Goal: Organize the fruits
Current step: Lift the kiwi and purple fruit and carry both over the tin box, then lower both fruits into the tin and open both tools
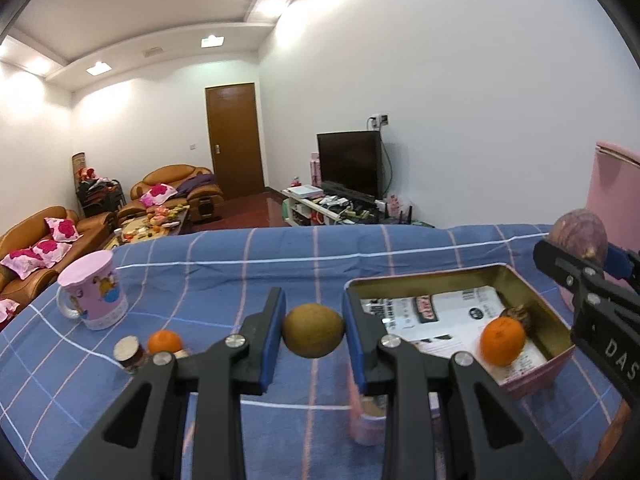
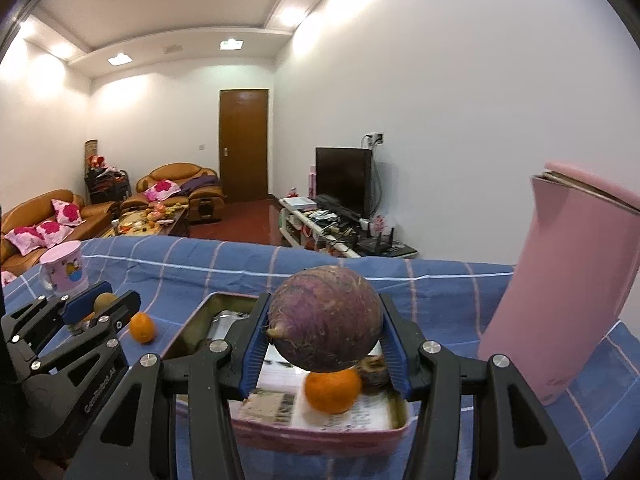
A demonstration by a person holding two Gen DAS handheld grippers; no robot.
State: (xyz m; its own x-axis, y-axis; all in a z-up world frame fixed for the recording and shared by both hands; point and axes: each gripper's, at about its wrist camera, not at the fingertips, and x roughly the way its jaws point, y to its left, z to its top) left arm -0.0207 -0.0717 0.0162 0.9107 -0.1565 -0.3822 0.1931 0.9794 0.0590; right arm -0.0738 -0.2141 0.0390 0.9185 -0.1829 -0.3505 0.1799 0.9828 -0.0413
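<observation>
My left gripper [image 1: 314, 330] is shut on a round green-brown fruit [image 1: 313, 330] and holds it above the blue checked cloth, just left of the pink tin box [image 1: 532, 376]. My right gripper [image 2: 325, 334] is shut on a large purple round fruit [image 2: 325, 318] and holds it over the tin box [image 2: 320, 434]. An orange [image 2: 332, 392] and a small dark fruit [image 2: 374, 372] lie in the box on printed paper. Another orange [image 1: 164, 342] lies on the cloth to the left; it also shows in the right wrist view [image 2: 142, 327].
A pink cartoon mug [image 1: 94, 294] stands at the left of the table. A small jar [image 1: 130, 354] sits beside the loose orange. A tall pink kettle [image 2: 560, 280] stands right of the box. A pink cup [image 1: 368, 420] sits under my left gripper.
</observation>
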